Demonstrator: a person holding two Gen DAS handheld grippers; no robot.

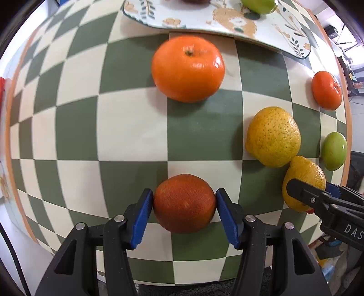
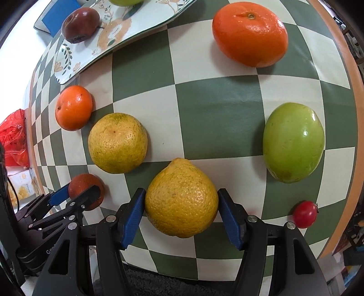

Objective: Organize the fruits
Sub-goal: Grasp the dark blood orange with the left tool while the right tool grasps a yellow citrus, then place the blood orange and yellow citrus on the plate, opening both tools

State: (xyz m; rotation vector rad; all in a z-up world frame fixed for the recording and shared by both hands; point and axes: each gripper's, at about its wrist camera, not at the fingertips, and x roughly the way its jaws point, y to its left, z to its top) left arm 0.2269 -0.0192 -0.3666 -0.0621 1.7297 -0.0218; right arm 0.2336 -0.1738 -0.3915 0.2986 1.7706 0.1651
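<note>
1. The left hand-held gripper (image 1: 184, 202) pinches a dark reddish-orange citrus fruit (image 1: 184, 203), round with a finely pitted rind. Both ribbed blue pads (image 1: 141, 218) press its sides, and it sits near the front edge of the worktop (image 1: 127, 127).
2. The right hand-held gripper (image 2: 181, 200) grips a yellow lemon-shaped citrus (image 2: 181, 198), pear-like with a blunt nipple on top and coarse dimpled skin. Its blue pads touch the fruit on both sides, and the fruit sits on the worktop close to the front edge.
3. Just beyond and left of that fruit, in the right wrist view, lies a rounder yellow citrus (image 2: 117, 143) with green-tinged, pored skin, close to it.
4. A small glossy mandarin (image 2: 74, 108) sits near the yellow round one, farther back.
5. A large smooth orange (image 2: 250, 34) with a stem button lies well apart at the back.
6. A shiny green oval fruit (image 2: 293, 142) rests to the right, and a small red cherry tomato (image 2: 304, 214) lies near the right pad.
7. The worktop is round, covered in a green-and-cream chequered sheet with an orange rim.
8. At the back a scalloped ceramic plate (image 2: 75, 66) with leaf and animal prints carries a wrinkled dark purple fruit (image 2: 80, 25) and a green fruit (image 2: 125, 1) cut off by the frame.
9. A red plastic bag (image 2: 13, 136) lies beyond the left edge.
</note>
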